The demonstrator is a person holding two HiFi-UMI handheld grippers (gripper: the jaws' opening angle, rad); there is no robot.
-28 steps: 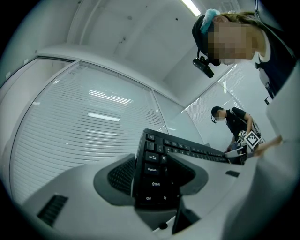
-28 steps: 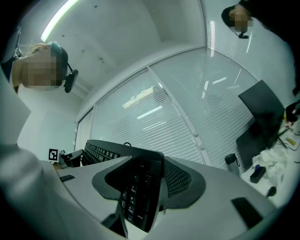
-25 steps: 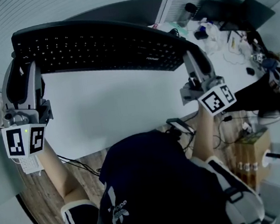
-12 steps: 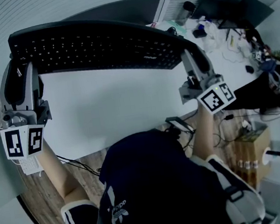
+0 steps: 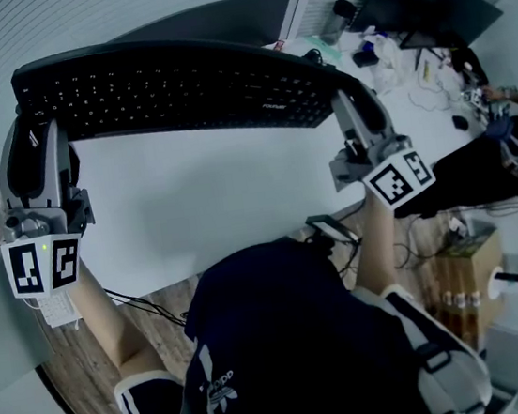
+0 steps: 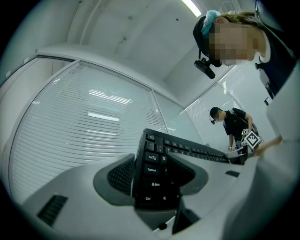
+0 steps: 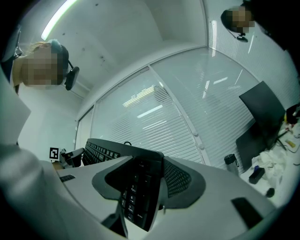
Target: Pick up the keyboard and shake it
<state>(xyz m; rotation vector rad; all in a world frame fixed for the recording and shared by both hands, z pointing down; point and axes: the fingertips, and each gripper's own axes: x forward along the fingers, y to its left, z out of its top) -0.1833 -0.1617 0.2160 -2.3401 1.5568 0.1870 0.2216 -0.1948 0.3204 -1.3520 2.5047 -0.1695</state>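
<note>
A long black keyboard hangs in the air above the white table, keys facing the head camera. My left gripper is shut on its left end, and my right gripper is shut on its right end. In the left gripper view the keyboard stands edge-on between the two pads, Ctrl and Shift keys nearest. In the right gripper view the keyboard shows its number-pad end clamped between the pads.
A dark monitor stands behind the keyboard. Bottles, cables and small items crowd the table's far right. A cardboard box sits on the floor at right. Another person stands further off.
The keyboard and both grippers have risen slightly and shifted a little left in the head view. Both grips are unchanged.
</note>
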